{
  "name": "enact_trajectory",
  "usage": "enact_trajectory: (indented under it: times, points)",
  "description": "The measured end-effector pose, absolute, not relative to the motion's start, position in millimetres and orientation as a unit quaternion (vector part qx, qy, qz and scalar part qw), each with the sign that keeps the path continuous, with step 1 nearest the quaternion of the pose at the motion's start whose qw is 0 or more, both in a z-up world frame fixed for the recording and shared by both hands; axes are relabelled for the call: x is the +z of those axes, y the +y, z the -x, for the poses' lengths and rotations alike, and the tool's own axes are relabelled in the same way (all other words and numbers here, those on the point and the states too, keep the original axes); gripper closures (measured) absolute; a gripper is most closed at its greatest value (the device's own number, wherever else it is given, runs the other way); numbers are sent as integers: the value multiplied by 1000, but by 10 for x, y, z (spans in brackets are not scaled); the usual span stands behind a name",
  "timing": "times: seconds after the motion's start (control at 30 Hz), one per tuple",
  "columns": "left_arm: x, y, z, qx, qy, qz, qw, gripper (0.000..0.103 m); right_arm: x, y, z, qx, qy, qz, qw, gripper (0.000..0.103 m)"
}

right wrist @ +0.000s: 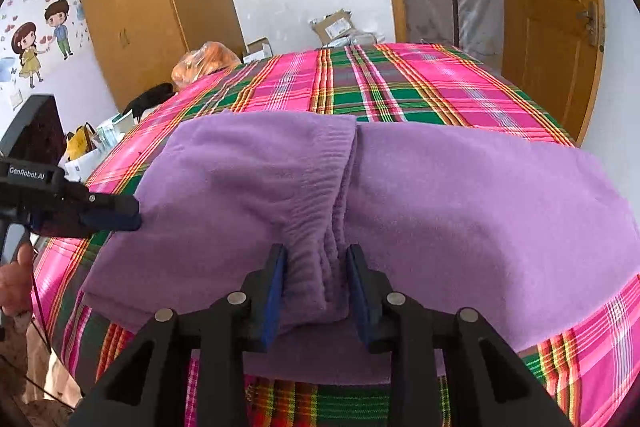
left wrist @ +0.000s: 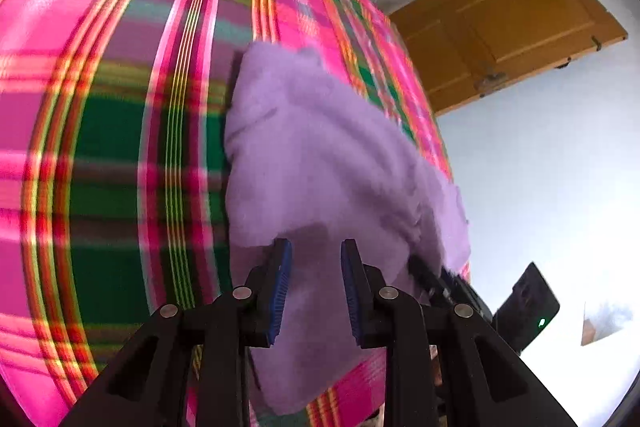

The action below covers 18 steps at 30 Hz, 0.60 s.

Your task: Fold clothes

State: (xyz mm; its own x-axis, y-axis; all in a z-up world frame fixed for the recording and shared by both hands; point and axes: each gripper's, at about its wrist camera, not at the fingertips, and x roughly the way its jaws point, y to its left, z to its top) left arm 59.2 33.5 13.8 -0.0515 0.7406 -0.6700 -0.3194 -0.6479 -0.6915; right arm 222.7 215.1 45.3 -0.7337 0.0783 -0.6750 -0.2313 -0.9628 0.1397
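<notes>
Pink-and-green plaid bedding [right wrist: 420,87] covers the bed, with wooden doors [right wrist: 552,7] beyond. On it lies a purple fleece garment [right wrist: 460,195], spread across the near edge. My right gripper [right wrist: 316,279] has its jaws around the gathered ribbed band at the near middle, pads pressing the bunched cloth. My left gripper [left wrist: 316,287] clamps the garment's left corner; the right view shows it pinched there. I judge the fold needs both grips carried together, keeping the cloth taut and edges aligned.
</notes>
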Motion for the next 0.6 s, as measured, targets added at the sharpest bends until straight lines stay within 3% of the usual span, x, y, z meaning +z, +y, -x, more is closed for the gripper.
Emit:
enact_trajectory:
  times: [0.2, 0.33, 0.43, 0.6]
  points:
    - [120, 230, -669, 694, -203, 578, 379, 76, 509, 2145, -2258, 919, 103, 367, 98, 69]
    - [137, 143, -719, 695, -208, 575, 378, 76, 673, 1943, -2401, 937, 59, 325, 112, 69]
    - [127, 85, -761, 693, -213, 576, 379, 76, 595, 1925, -2380, 930, 59, 344, 118, 77]
    - [119, 86, -774, 689, -213, 579, 381, 76, 555, 1952, -2393, 919, 80, 362, 130, 77]
